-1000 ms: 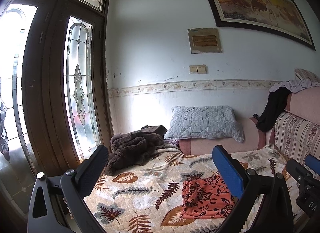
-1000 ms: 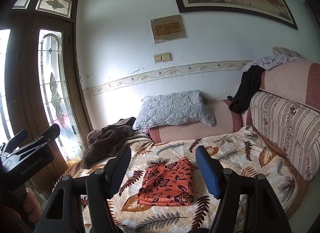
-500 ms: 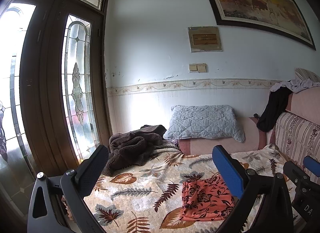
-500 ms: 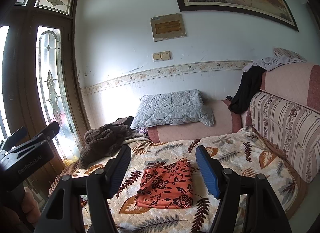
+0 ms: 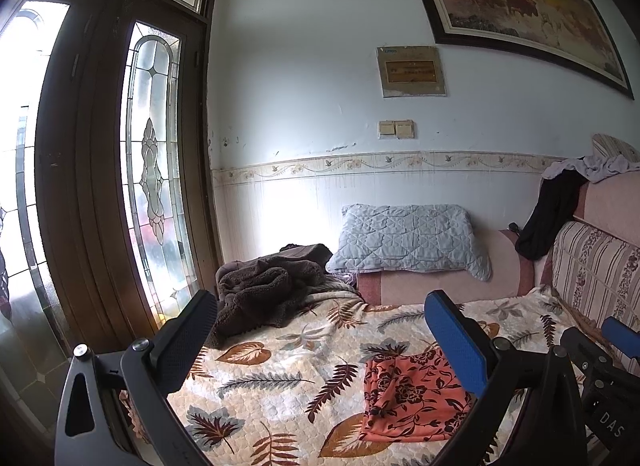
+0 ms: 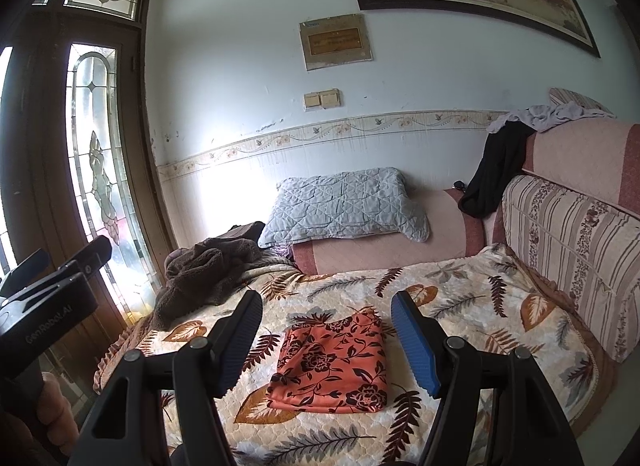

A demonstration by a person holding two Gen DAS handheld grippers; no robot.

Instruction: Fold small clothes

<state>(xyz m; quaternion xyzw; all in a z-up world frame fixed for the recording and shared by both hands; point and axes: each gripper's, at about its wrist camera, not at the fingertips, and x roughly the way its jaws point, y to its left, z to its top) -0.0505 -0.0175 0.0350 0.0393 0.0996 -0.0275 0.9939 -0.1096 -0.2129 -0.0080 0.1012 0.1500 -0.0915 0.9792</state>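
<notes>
The orange floral garment [image 6: 332, 362] lies folded flat on the leaf-print bedspread [image 6: 460, 294], straight ahead of and below my right hand-held gripper [image 6: 326, 340], framed between its two pads. Its long axis runs away from me, toward the grey pillow [image 6: 344, 205]. My left hand-held gripper [image 5: 320, 340] sits off to the garment's left, so my right is the nearer one, I judge. Both stand wide open, holding and touching nothing.
</notes>
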